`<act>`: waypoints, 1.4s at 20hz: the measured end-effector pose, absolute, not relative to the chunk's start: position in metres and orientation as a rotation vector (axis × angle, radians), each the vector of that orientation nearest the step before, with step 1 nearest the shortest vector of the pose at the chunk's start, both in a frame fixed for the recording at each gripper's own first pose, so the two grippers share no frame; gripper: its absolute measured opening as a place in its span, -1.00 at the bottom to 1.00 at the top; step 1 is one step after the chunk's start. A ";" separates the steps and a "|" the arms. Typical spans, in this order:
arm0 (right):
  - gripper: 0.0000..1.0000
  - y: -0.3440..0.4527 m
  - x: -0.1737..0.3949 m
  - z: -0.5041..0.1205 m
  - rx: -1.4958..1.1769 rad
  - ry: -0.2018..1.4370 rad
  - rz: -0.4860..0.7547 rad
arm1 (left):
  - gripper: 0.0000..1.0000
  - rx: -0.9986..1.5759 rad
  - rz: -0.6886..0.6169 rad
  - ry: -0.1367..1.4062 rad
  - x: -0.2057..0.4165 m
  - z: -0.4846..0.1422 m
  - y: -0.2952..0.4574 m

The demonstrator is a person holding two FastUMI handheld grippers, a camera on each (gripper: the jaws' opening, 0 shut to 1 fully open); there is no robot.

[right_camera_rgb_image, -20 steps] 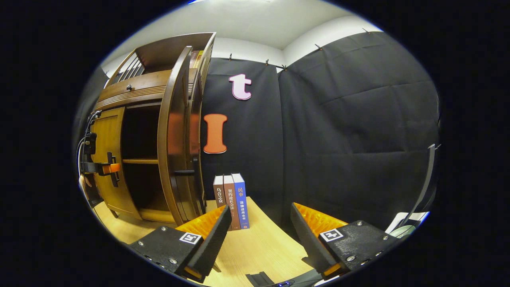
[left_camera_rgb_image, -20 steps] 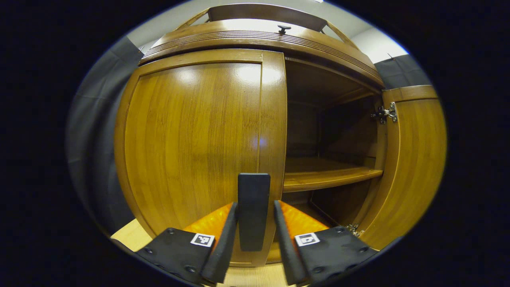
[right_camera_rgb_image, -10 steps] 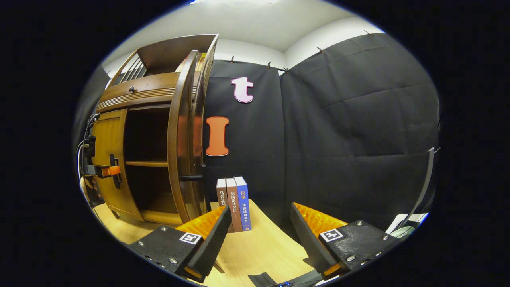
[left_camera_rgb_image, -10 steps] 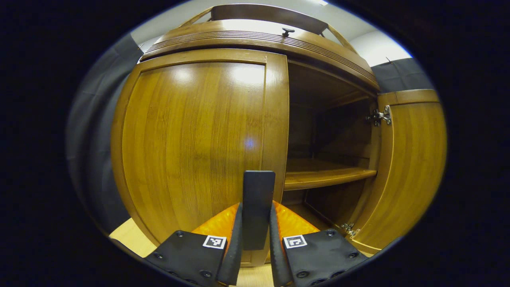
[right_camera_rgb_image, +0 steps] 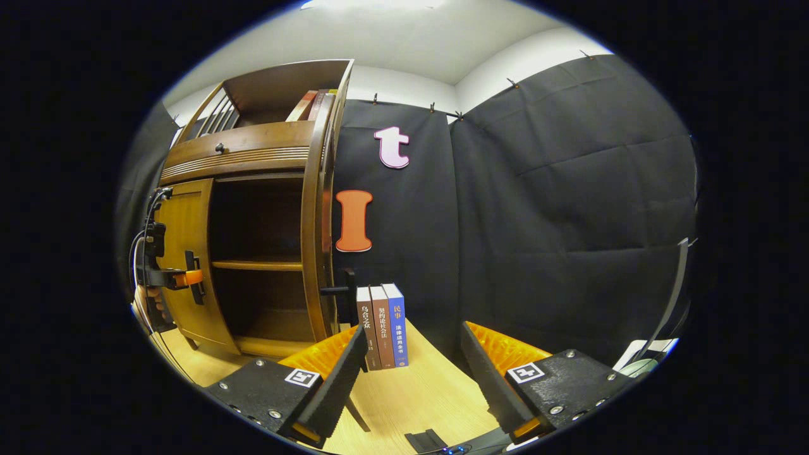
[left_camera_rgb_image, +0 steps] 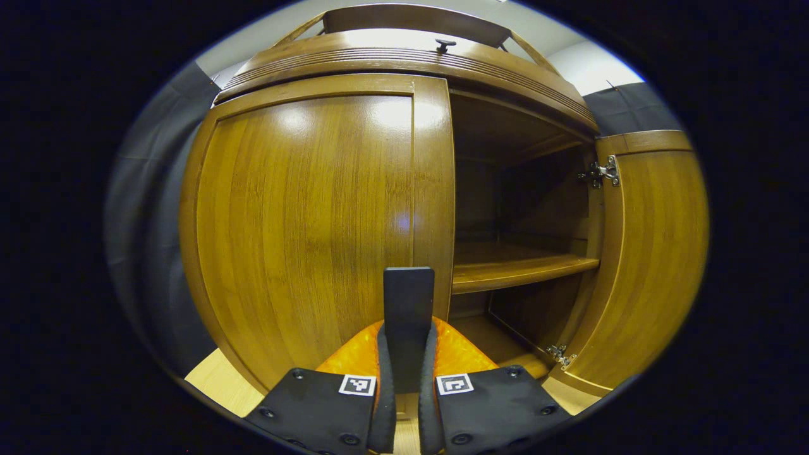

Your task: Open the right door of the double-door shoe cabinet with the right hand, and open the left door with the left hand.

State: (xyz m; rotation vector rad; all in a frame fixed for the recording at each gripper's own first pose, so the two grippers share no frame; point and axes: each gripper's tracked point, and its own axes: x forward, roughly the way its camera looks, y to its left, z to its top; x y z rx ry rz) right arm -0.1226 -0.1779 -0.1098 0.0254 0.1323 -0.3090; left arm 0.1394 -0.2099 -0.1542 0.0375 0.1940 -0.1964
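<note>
**Left tongs clamped on the left handle, right tongs apart and free**

The left gripper (left_camera_rgb_image: 404,379) is closed on the black handle (left_camera_rgb_image: 408,316) of the left door (left_camera_rgb_image: 303,221); in the left gripper view both pads press the handle's sides, one on each side, with the handle standing upright between them. From the right gripper view the same gripper (right_camera_rgb_image: 189,278) shows far off at the cabinet's front, orange and black, on that handle (right_camera_rgb_image: 191,260), with a hand (right_camera_rgb_image: 152,309) below it.

The right gripper (right_camera_rgb_image: 411,373) has its fingers wide apart and holds nothing. It hangs over the pale wood table (right_camera_rgb_image: 417,398), well apart from the cabinet.

The left door lies flush with the cabinet (left_camera_rgb_image: 404,57) front, closed or very nearly so. The right door (left_camera_rgb_image: 651,253) is swung wide open, its inner face and two metal hinges (left_camera_rgb_image: 603,172) showing. In the right gripper view that door (right_camera_rgb_image: 314,221) stands edge-on, its own black handle (right_camera_rgb_image: 338,291) sticking out toward the books (right_camera_rgb_image: 382,325). Three books stand upright on the table just beside the open door, against the black cloth wall (right_camera_rgb_image: 556,208).

Inside the open half, a wooden shelf (left_camera_rgb_image: 518,268) crosses the dark interior. A small knob (left_camera_rgb_image: 444,44) sits on the band above the doors.
</note>
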 end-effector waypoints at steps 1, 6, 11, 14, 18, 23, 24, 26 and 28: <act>0.85 -0.174 -0.124 -0.106 0.025 0.127 -0.306 | -0.54 0.041 -0.208 0.190 0.134 -0.153 -0.209; 0.85 -0.149 -0.121 -0.098 0.031 0.115 -0.266 | -0.58 0.028 -0.281 0.188 0.099 -0.146 -0.201; 0.85 -0.121 -0.117 -0.094 0.029 0.112 -0.217 | -0.61 -0.002 -0.336 0.178 0.065 -0.138 -0.186; 0.85 -0.104 -0.113 -0.092 0.022 0.115 -0.189 | -0.57 -0.018 -0.358 0.178 0.048 -0.134 -0.176; 0.85 -0.086 -0.107 -0.094 0.021 0.124 -0.159 | -0.57 -0.008 -0.373 0.168 0.029 -0.130 -0.163; 0.85 -0.064 -0.099 -0.093 0.017 0.126 -0.129 | -0.58 -0.005 -0.377 0.158 0.005 -0.124 -0.139; 0.85 -0.058 -0.098 -0.092 0.016 0.126 -0.121 | -0.58 -0.011 -0.375 0.157 0.002 -0.120 -0.137; 0.85 -0.049 -0.093 -0.093 0.011 0.128 -0.102 | -0.55 -0.014 -0.374 0.161 -0.005 -0.120 -0.127; 0.85 -0.037 -0.091 -0.096 0.010 0.130 -0.080 | -0.55 -0.011 -0.369 0.159 -0.009 -0.119 -0.119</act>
